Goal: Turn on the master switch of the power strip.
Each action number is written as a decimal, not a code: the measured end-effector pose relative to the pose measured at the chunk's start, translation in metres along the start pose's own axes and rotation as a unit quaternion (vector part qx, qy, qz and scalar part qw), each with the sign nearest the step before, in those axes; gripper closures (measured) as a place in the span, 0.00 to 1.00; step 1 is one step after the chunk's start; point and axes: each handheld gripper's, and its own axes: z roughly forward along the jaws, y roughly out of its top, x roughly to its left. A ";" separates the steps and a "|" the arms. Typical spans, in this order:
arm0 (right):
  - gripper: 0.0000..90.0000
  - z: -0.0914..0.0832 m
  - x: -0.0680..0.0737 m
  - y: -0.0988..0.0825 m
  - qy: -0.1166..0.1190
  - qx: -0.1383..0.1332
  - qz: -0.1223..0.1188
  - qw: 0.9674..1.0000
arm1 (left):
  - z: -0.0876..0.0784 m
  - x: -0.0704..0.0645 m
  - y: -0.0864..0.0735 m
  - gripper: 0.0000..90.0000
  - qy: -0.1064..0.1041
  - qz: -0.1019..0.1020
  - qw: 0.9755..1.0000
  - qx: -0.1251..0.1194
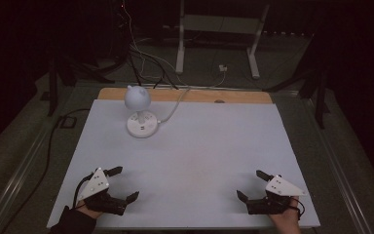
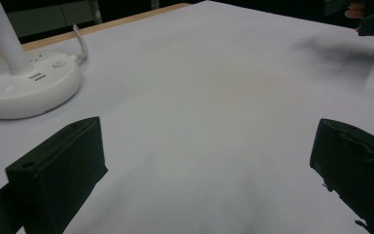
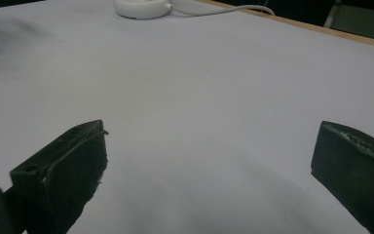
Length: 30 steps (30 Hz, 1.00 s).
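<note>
Nothing begun yet, by the look of it: both grippers resting low at the near edge of the worktop (image 1: 190,161), well apart from the lamp (image 1: 140,113), everything left to do. Left gripper (image 1: 118,184) with fingers (image 2: 58,175) spread wide, nothing between them. Right gripper (image 1: 253,185) likewise, fingers (image 3: 63,165) wide apart over bare surface.

Lamp standing upright at the far left of the worktop: round, flat white plastic base (image 2: 27,87) with small sockets and a button, slim white stem, smooth rounded head, white cord (image 1: 175,105) trailing off the back edge. Worktop covered in a matte, pale sheet, a wooden strip (image 1: 233,96) showing along the far side. Fingers black, blocky, dull-surfaced.
</note>
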 end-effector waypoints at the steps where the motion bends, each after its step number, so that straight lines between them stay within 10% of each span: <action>1: 0.00 0.000 -0.001 0.001 0.002 -0.002 0.002 1.000 | 0.000 0.000 0.000 0.00 0.000 -0.001 1.000 -0.001; 30: 0.00 -0.004 -0.001 0.003 0.010 -0.014 0.003 1.000 | 0.006 -0.003 0.007 0.00 -0.019 0.000 0.999 0.032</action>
